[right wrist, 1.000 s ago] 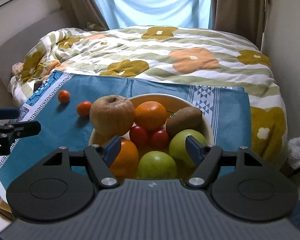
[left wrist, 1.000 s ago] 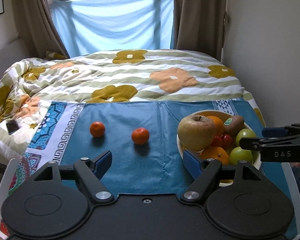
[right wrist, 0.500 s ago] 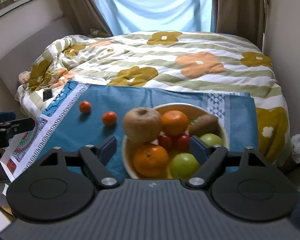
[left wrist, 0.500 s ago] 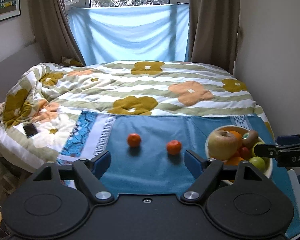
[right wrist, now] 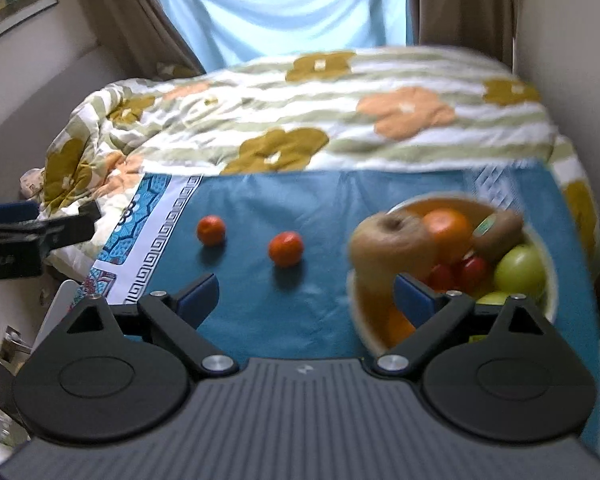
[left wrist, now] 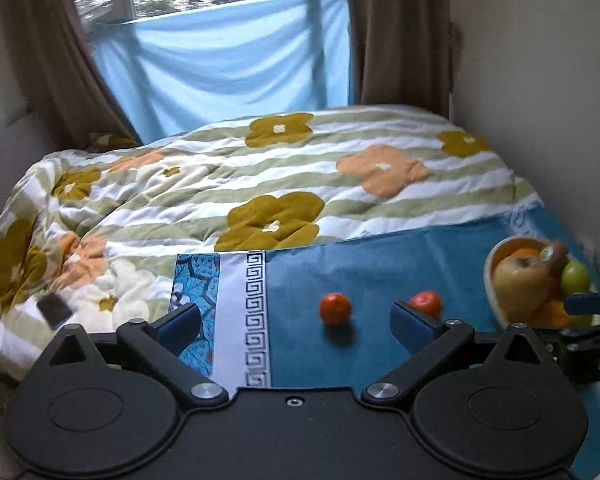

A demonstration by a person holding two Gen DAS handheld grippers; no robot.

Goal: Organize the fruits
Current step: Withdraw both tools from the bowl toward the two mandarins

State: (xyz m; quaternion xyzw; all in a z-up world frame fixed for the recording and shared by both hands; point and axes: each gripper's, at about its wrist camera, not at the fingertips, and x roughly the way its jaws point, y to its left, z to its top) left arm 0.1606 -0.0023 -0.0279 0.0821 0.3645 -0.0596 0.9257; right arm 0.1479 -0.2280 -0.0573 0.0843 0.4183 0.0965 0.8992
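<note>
Two small tangerines lie on the blue cloth (left wrist: 380, 264): the left tangerine (left wrist: 334, 308) (right wrist: 211, 230) and the right tangerine (left wrist: 426, 303) (right wrist: 285, 249). A cream bowl (right wrist: 548, 256) (left wrist: 490, 276) at the right holds a big brownish apple (right wrist: 392, 246), oranges, a kiwi, green apples and small red fruits. My left gripper (left wrist: 296, 322) hangs short of the tangerines, its jaws opening wide with nothing between them. My right gripper (right wrist: 306, 294) hovers before the bowl's left edge, jaws also opening and empty.
The cloth lies on a bed with a flowered striped duvet (left wrist: 260, 184). A dark phone (left wrist: 54, 309) rests on the duvet at left. A wall (left wrist: 540, 100) runs along the right, curtains and a window behind. The left gripper's arm (right wrist: 32, 236) shows at the right view's left edge.
Both grippers have pulled back from the fruit and shifted left, so tangerines and bowl sit further right and smaller. Both pairs of jaws have spread wider.
</note>
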